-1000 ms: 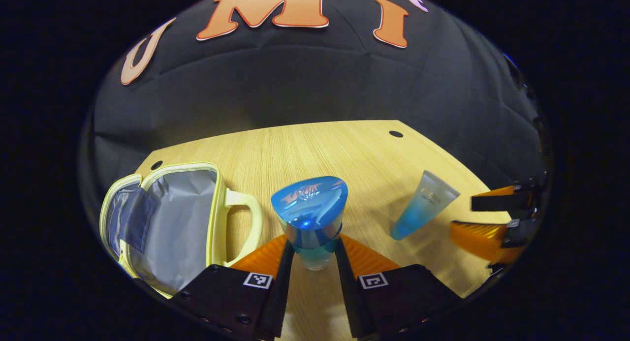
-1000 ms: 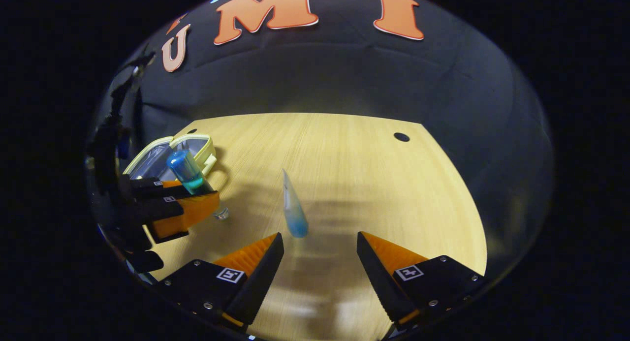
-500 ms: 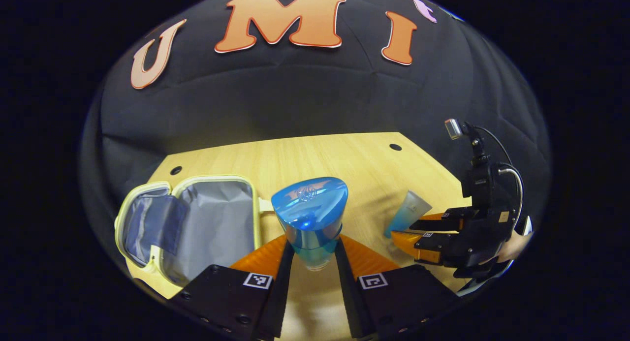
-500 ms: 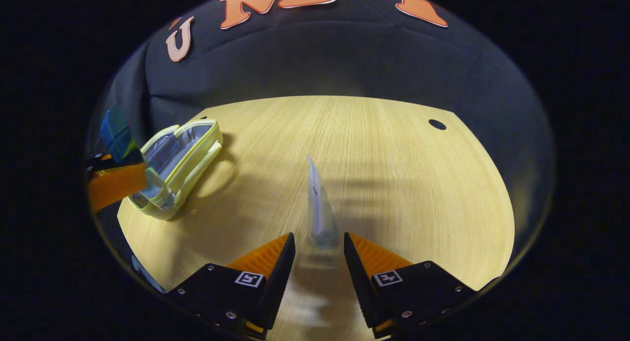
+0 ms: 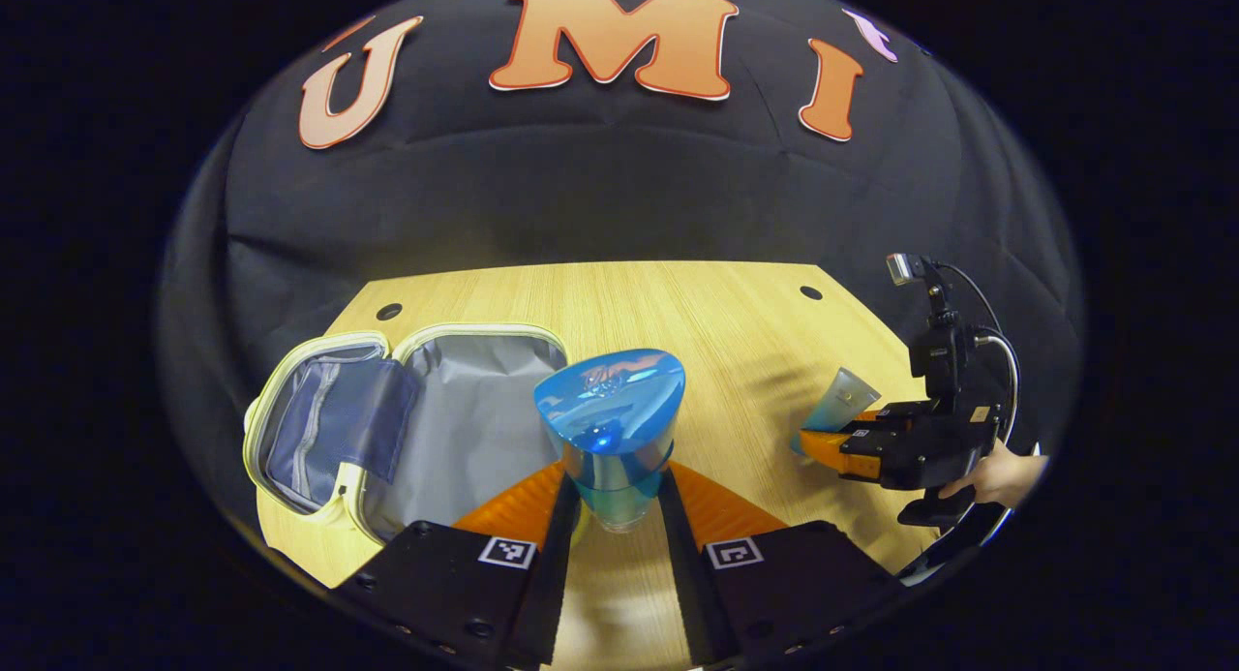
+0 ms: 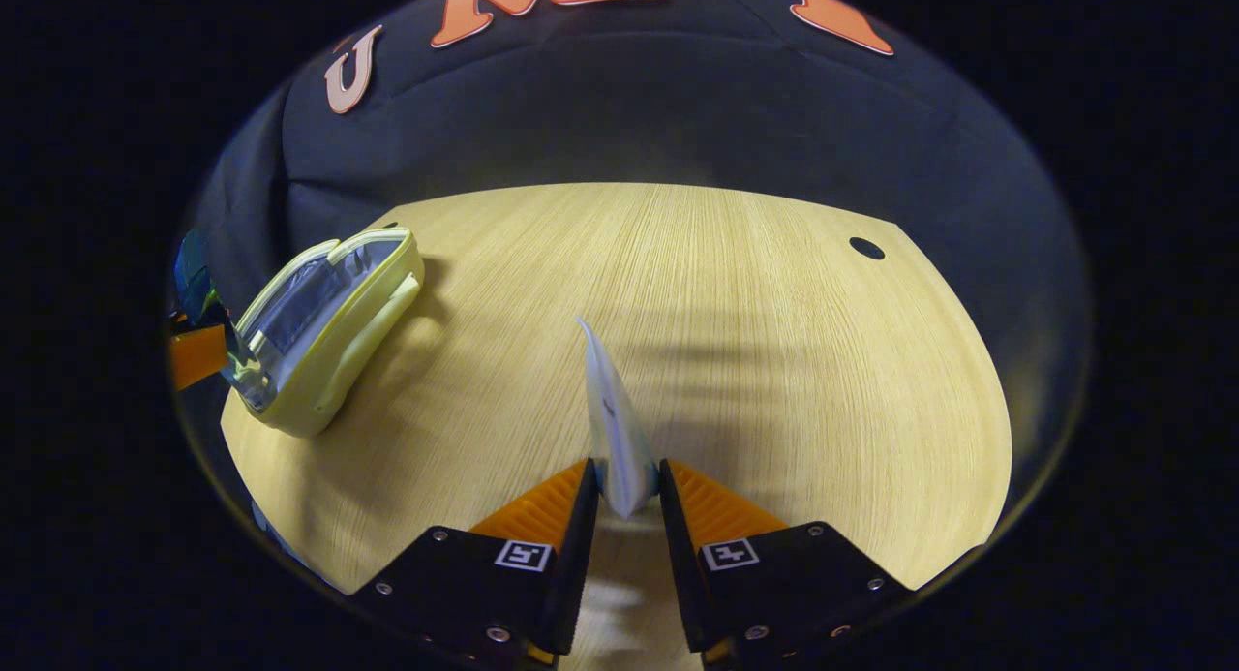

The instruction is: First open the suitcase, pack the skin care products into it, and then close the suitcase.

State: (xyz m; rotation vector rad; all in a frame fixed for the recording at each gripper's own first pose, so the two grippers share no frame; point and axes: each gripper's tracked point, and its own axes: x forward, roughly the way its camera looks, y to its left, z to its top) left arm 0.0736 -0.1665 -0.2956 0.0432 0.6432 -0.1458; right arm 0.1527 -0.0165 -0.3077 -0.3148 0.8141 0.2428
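The left gripper [image 5: 618, 502] clamped a blue bottle [image 5: 610, 424] beside the open case [image 5: 407, 414] (near the table's [image 5: 678, 303] left edge); the right gripper [image 6: 624, 492] pinched a tube [image 6: 610, 424] mid-table.

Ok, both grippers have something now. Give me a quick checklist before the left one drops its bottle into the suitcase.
1. Suitcase open, lining exposed: ok.
2. Left gripper shut on the blue-capped bottle: ok.
3. Bottle over the suitcase opening: not ok, it sits beside the near right edge.
4. Right gripper shut on the tube: ok.
5. Tube lifted off the table: cannot tell.
6. Right gripper apart from the suitcase, so the path is free: ok.
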